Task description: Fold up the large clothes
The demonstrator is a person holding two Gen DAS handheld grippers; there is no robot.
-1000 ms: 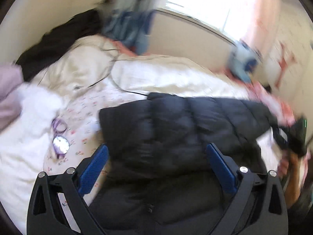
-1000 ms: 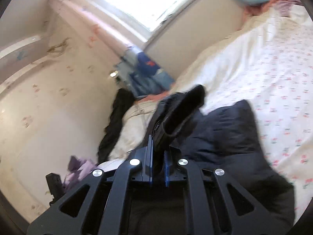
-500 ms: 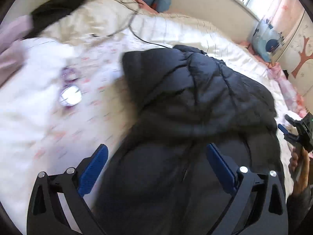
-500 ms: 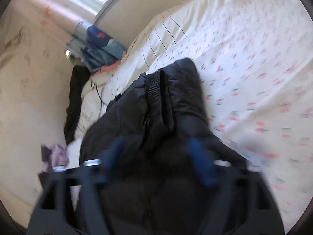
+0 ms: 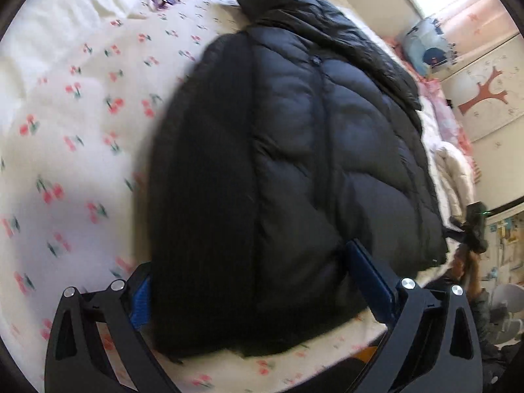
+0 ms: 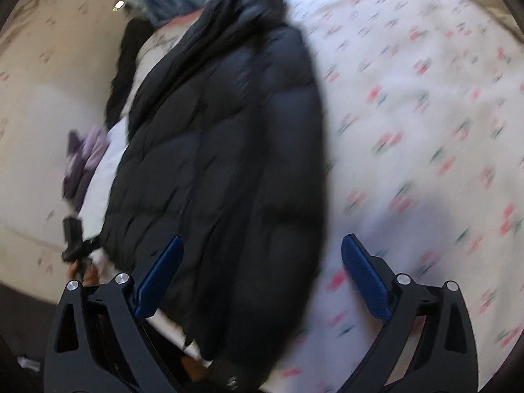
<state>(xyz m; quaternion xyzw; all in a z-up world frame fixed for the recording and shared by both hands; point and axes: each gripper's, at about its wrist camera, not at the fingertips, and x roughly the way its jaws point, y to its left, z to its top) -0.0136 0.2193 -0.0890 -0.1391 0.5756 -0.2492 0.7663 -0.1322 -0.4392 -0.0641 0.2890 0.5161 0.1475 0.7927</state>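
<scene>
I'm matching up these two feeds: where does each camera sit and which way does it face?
Left wrist: on the left gripper, looking down along open fingers at the black jacket on the bed sheet; the right gripper shows at the right edge.
Right wrist: on the right gripper, jaws opening, empty, over the jacket's other edge; the left gripper shows at left.
Shared: jacket, sheet.

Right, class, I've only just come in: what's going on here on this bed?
A person with a gripper in each hand is folding a black puffer jacket on a bed sheet printed with cherries. The jacket lies flat, one side already folded over. The left gripper is open, with the jacket's near edge between its fingers. The right gripper is opening over the hem and grips nothing.
</scene>
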